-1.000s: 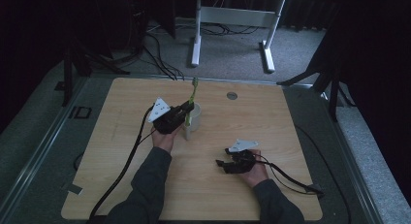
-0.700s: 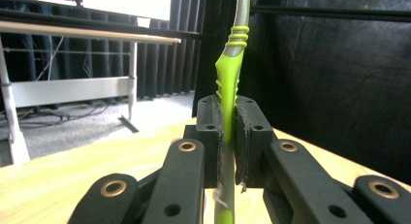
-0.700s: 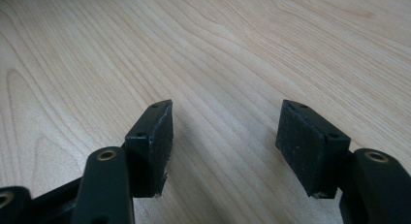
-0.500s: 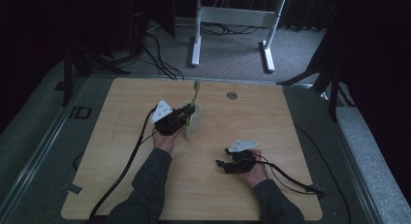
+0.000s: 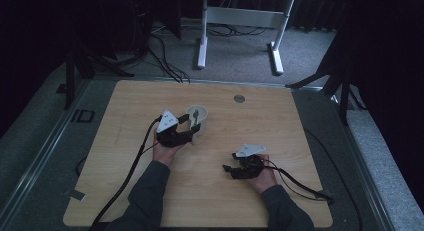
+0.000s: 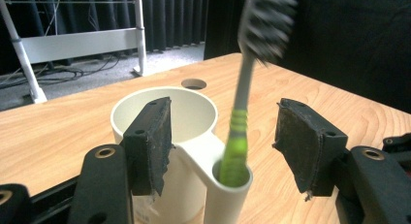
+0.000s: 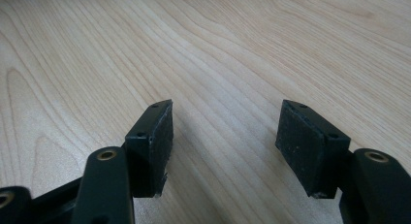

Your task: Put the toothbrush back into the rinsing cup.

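A white cup [image 5: 200, 122] with a narrow side tube stands mid-table. A toothbrush [image 6: 236, 136] with a green and grey handle stands in that tube [image 6: 232, 185], bristles up and blurred. My left gripper [image 5: 190, 125] sits just left of the cup; in the left gripper view its jaws [image 6: 225, 129] have just been opening and now stand apart. The toothbrush rises between them, and neither pad [image 6: 155, 141] touches it. My right gripper [image 5: 229, 170] rests low on the table nearer the person, open [image 7: 225, 132], with bare wood between its pads.
The wooden table [image 5: 280, 121] has a round cable hole [image 5: 239, 98] behind the cup. A white desk frame [image 5: 240, 21] and cables lie on the floor beyond the far edge. A cable trails from each gripper toward the person.
The left gripper's jaws have opened and let go of the toothbrush. It stuck up above the cup before and now sits lower, in the cup's side tube. The right gripper has not moved.
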Tool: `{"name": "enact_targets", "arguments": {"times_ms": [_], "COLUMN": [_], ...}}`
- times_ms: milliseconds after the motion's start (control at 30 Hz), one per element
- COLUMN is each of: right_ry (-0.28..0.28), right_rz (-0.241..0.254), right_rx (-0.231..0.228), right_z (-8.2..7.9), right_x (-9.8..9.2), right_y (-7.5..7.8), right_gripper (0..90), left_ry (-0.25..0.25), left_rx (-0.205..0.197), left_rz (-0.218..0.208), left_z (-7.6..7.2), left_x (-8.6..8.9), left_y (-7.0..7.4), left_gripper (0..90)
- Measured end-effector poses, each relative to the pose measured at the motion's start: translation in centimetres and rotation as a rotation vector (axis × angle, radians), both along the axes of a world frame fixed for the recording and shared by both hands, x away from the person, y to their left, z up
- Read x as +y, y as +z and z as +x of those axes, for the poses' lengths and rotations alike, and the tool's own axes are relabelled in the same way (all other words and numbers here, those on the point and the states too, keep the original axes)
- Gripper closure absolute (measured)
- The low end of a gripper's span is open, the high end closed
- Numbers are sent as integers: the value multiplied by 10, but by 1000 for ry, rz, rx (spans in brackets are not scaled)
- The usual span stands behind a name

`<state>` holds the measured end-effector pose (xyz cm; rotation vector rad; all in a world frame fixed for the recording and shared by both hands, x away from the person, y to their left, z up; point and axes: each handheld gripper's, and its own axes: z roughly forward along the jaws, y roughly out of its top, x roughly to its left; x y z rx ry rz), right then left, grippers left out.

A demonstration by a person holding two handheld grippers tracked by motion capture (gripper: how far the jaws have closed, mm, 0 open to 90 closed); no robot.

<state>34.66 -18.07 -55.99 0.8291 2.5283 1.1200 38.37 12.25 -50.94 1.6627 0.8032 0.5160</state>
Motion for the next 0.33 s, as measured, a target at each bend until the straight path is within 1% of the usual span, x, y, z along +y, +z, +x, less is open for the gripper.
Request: {"name": "enact_targets", "arguments": {"times_ms": [133,167,267,333], "right_ry": [1,1,0,0], "right_rz": [0,0,0,1], "right_rx": [0,0,1,1], "right_z": [0,0,0,0], "right_x": [0,0,0,0], "right_y": [0,0,0,0], "right_gripper": [375,375,374,374], "left_ry": [-4,1,2,4], "left_rx": [9,20,23,33], "left_rz": [-7,-15,-20,-35], "left_z": [-2,-3,-5,-8], "left_x": [3,4,6,8], "left_y": [-2,-3,-2,-2], "left_gripper": [370,367,365,362]}}
